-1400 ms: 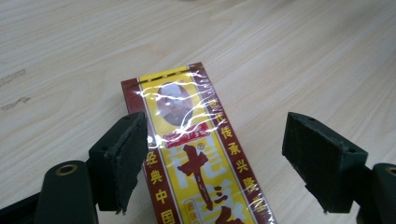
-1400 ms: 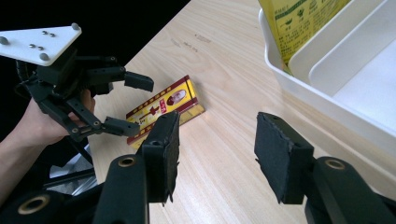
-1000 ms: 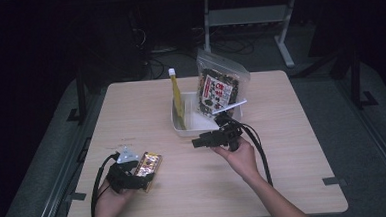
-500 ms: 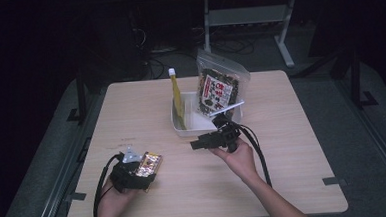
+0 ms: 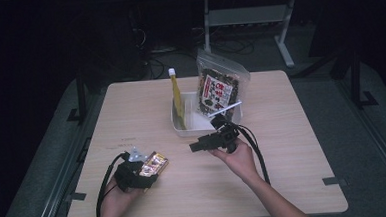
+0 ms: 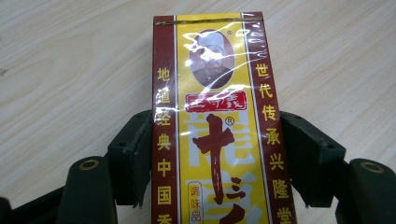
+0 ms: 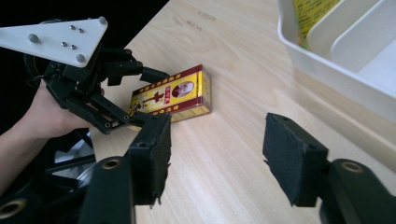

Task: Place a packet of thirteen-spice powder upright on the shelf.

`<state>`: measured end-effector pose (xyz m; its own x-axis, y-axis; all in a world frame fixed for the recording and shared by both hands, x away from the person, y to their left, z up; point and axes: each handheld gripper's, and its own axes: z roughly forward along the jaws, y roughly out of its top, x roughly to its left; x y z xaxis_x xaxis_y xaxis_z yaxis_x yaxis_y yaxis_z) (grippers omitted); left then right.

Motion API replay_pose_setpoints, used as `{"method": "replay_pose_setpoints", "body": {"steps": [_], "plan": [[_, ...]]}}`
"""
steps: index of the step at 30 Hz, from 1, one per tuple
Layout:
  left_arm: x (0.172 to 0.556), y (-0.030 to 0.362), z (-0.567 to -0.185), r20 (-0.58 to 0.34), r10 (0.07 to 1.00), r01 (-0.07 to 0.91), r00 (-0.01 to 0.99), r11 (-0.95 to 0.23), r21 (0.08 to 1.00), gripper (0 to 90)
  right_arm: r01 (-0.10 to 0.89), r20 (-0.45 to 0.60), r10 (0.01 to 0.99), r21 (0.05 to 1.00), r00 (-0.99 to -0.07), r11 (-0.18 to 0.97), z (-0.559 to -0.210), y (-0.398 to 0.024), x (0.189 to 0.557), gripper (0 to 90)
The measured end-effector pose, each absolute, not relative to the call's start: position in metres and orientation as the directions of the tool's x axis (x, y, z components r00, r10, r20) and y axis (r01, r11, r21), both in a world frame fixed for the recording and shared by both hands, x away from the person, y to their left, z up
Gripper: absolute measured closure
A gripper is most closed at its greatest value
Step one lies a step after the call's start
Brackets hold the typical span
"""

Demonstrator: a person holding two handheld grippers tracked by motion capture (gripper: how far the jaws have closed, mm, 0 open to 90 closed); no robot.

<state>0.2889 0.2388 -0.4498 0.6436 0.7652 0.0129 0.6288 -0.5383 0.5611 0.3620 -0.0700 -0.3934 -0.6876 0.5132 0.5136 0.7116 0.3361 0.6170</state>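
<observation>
High view: the left gripper (image 5: 145,172) holds a yellow-and-red box (image 5: 154,165) flat on the table (image 5: 292,133), well short of the white tray (image 5: 182,126). Left gripper view: jaws clamp the box's sides. Right gripper view: the right gripper (image 7: 215,154) hangs open and empty; packing seemingly remains.

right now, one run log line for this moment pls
left claw: shut on red-and-yellow seasoning box | right claw: open, nothing between jaws | box: flat on wooden table

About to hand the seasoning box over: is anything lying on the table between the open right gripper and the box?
Nothing visible: bare table lies between the right gripper and the box, which the left gripper holds.
</observation>
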Motion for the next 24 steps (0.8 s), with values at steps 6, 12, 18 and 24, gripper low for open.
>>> {"method": "replay_pose_setpoints", "body": {"steps": [6, 12, 18, 24], "plan": [[0.286, 0.228, -0.444, 0.004, 0.739, 0.592, 0.674, -0.543, 0.595, 31.8, 0.728, 0.54, 0.499, 0.587, -0.677, 0.354, -0.396, -0.067, 0.364, 37.5], [0.283, 0.218, -0.441, -0.004, 0.715, 0.564, 0.699, -0.547, 0.618, 31.8, 0.737, 0.551, 0.495, 0.569, -0.672, 0.366, -0.398, -0.064, 0.366, 36.5], [0.28, 0.208, -0.437, -0.015, 0.693, 0.538, 0.721, -0.546, 0.643, 31.9, 0.745, 0.562, 0.493, 0.554, -0.664, 0.372, -0.4, -0.063, 0.367, 36.3], [0.278, 0.201, -0.433, -0.019, 0.673, 0.515, 0.739, -0.546, 0.661, 31.8, 0.753, 0.577, 0.485, 0.535, -0.657, 0.384, -0.405, -0.059, 0.37, 36.3]]}}
